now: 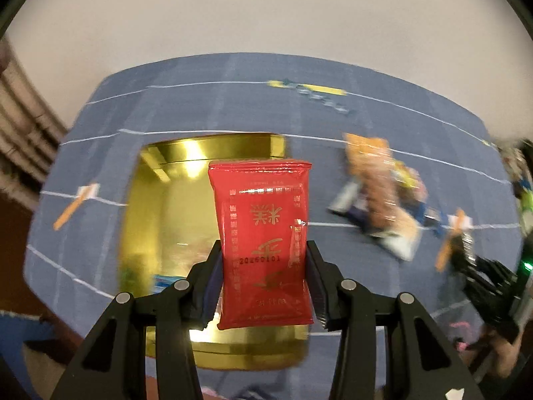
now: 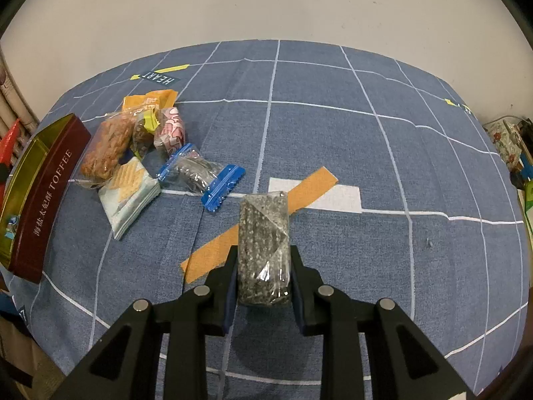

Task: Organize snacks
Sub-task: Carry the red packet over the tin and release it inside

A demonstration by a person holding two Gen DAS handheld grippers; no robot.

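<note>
Tongs, left (image 1: 264, 260): clamped on glossy red foil sachet (image 1: 263, 243) above gold-lined rectangular tin (image 1: 146, 206). Tongs, right (image 2: 264, 260): clamped on clear-wrapped speckled seed bar (image 2: 264, 246) over quilted blue grid cloth (image 2: 366, 153).

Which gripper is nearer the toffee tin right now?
Left. The left gripper, clamped on a red packet, hangs directly over the open toffee tin. The right gripper, holding a sesame bar, is well off to its side.
</note>
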